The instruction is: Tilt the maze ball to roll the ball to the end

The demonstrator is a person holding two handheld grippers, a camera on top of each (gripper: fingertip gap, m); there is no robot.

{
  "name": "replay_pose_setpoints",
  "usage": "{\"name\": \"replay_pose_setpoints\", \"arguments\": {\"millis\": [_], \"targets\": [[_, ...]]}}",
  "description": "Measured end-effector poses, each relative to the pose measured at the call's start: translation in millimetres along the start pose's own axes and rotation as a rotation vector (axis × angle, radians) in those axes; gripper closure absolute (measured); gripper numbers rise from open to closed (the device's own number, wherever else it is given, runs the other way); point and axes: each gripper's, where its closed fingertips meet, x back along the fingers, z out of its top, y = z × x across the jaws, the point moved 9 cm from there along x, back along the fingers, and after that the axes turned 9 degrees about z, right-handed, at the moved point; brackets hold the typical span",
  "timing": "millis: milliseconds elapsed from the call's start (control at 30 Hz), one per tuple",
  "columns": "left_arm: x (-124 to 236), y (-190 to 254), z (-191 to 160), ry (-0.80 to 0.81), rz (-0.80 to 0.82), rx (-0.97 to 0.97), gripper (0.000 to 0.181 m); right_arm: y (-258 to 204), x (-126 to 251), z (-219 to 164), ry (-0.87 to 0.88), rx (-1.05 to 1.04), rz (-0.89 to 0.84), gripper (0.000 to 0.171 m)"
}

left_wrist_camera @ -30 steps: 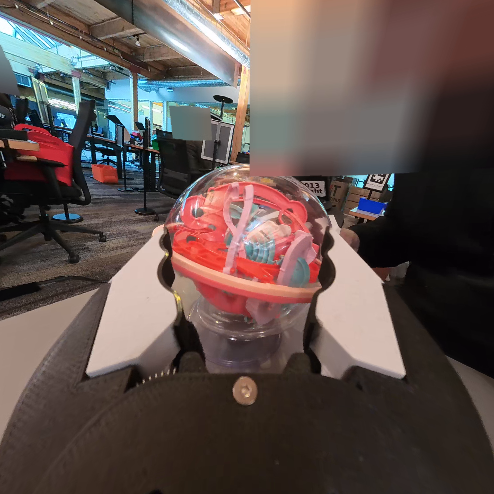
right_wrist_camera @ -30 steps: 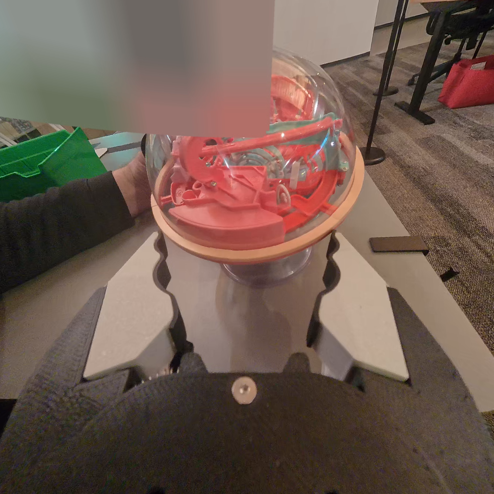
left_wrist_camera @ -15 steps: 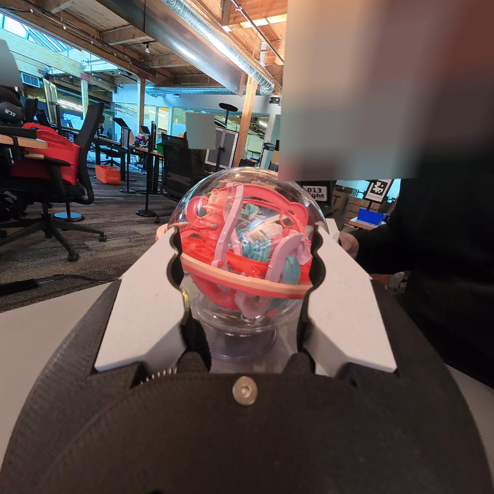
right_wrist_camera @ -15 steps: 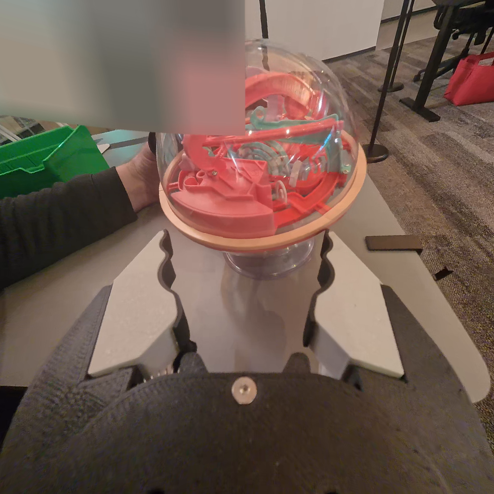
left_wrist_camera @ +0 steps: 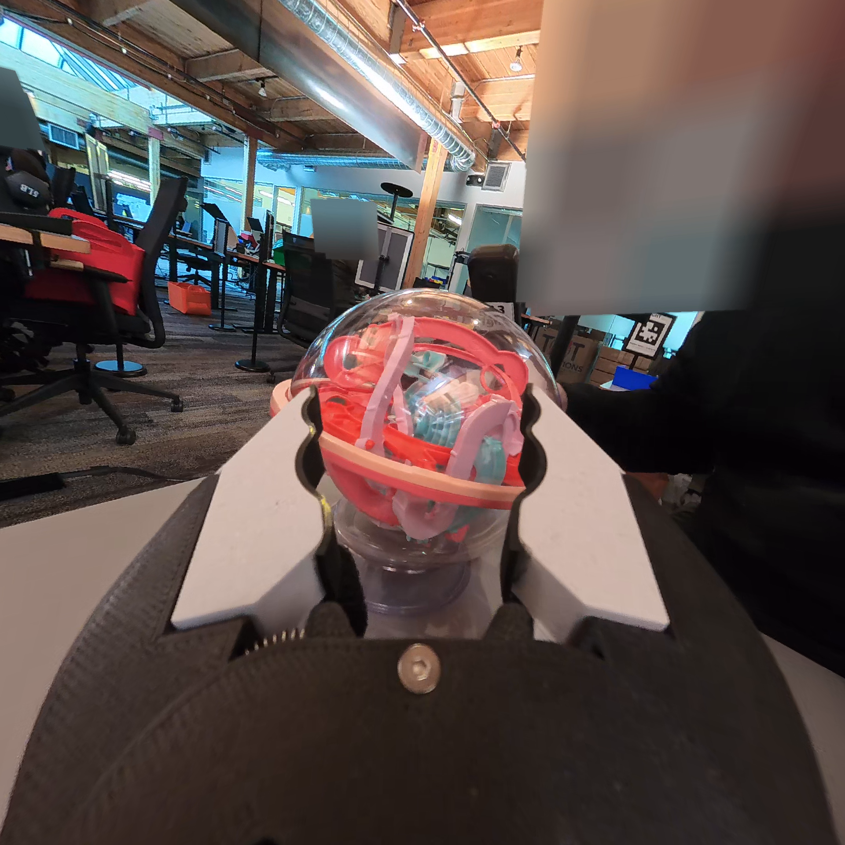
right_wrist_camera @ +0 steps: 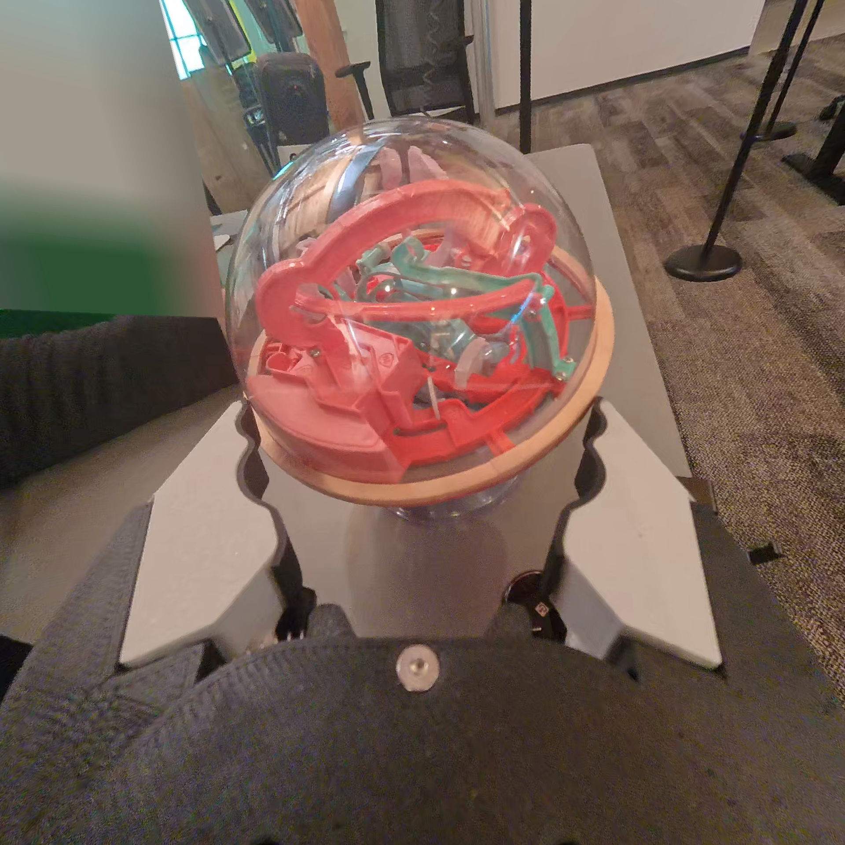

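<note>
**Maze ball clamped in both claws, tipped on its stand**

The maze ball (left_wrist_camera: 423, 411), a clear sphere with red, pink and teal tracks inside and a peach-coloured ring around its middle, sits between the white fingers of the left claw (left_wrist_camera: 420, 425). Those fingers (left_wrist_camera: 270, 494) press against the ring on either side, so the left claw is pinching the maze ball. In this view the ring slopes down toward the right, so the sphere is tilted. Below it a clear plastic stand (left_wrist_camera: 411, 580) rests on the white counter (left_wrist_camera: 77, 585); whether the sphere touches the stand cannot be told.

In the right wrist view the maze ball (right_wrist_camera: 411, 311) fills the middle, its ring (right_wrist_camera: 457, 489) lower on the near-left side and higher on the far-right. The right claw (right_wrist_camera: 418, 439) has its two fingers (right_wrist_camera: 201, 539) set against the ring's near edge on both sides, pinching the maze ball from this side. A small silvery ball (right_wrist_camera: 387, 288) shows among the teal tracks near the centre of the sphere. The grey counter (right_wrist_camera: 640, 347) runs off behind, with its right edge against patterned carpet (right_wrist_camera: 754, 366).

A dark sleeve (right_wrist_camera: 105, 384) lies across the counter at the left. In the left wrist view, an office chair (left_wrist_camera: 105, 311) holding a red bag (left_wrist_camera: 87, 270) stands on the carpet beyond the counter's far-left edge.
</note>
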Motion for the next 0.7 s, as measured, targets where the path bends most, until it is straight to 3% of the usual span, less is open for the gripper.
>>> {"name": "replay_pose_setpoints", "arguments": {"millis": [400,600,700], "targets": [[10,-7,5,0.042,0.016,0.034,0.103,-6,2,0,-0.03,0.018,-0.069,0.034],[8,-10,5,0.041,0.021,0.045,0.09,1,1,-5,-0.022,-0.024,-0.028,0.016],[7,-11,5,0.033,0.048,0.062,0.081,9,1,-7,-0.018,-0.07,0.041,0.016]]}}
